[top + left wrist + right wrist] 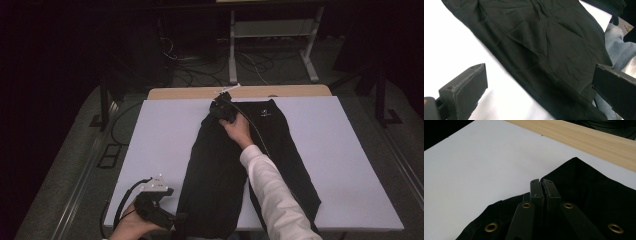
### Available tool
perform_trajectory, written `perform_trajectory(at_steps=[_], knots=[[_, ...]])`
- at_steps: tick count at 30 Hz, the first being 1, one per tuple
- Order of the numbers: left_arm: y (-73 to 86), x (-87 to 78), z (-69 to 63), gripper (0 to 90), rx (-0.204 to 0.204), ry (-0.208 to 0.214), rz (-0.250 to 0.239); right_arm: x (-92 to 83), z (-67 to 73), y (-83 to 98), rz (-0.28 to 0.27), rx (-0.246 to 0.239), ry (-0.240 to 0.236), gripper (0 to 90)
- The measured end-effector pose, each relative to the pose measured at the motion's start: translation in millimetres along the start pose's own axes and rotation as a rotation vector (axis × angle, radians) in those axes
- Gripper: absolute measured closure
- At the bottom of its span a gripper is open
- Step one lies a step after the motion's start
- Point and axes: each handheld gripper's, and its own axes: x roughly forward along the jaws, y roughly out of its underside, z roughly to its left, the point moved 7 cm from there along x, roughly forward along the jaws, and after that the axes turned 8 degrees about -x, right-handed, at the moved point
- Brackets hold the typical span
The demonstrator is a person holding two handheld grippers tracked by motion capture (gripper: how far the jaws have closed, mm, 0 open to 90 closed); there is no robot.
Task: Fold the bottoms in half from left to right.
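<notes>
A black garment (215, 165) lies lengthwise on a white board (345, 150), with a small white logo (265, 114) near its far end. At that far end my right gripper (223, 107) is shut on the fabric edge. In the right gripper view its jaws (541, 182) are pressed together with the black garment (594, 195) bunched around them. My left gripper (170, 217) is at the near left, open, beside the garment's near corner. In the left gripper view its jaws (539, 68) stand wide apart above the black garment (549, 50), not touching it.
The board rests on a wooden table, whose far edge (190, 93) shows beyond the garment and also as a wooden strip (599, 140). Cables and white desk legs (232, 55) are on the dark floor behind. The person's jeans (617, 42) lie past the garment's edge.
</notes>
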Motion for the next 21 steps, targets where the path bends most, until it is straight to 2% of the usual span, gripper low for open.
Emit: perform_trajectory(at_steps=[3,8,11,14,15,21], knots=[[1.4,-0.7,0.1,2.6,-0.004,0.012,-0.001,-0.9,-0.9,-0.8,-0.003,0.002,0.002,86.1],[8.2,-0.7,1.8,7.4,-0.012,0.03,0.034,-2.5,-2.3,-1.7,-0.007,0.005,0.005,86.1],[10.2,-1.5,0.9,14.5,-0.005,0.051,0.038,-3.5,-3.2,-2.3,-0.011,0.008,0.007,86.1],[11.4,-1.0,-0.8,17.9,0.001,0.071,0.045,-4.2,-4.4,-2.5,-0.012,0.008,0.017,86.1],[12.5,-0.3,-3.7,19.4,0.013,0.093,0.053,-4.3,-4.3,-2.7,-0.013,0.008,0.017,86.0],[13.5,0.5,-4.6,28.7,0.032,0.116,0.065,-4.0,-1.2,-4.2,-0.019,-0.002,0.013,86.1]])
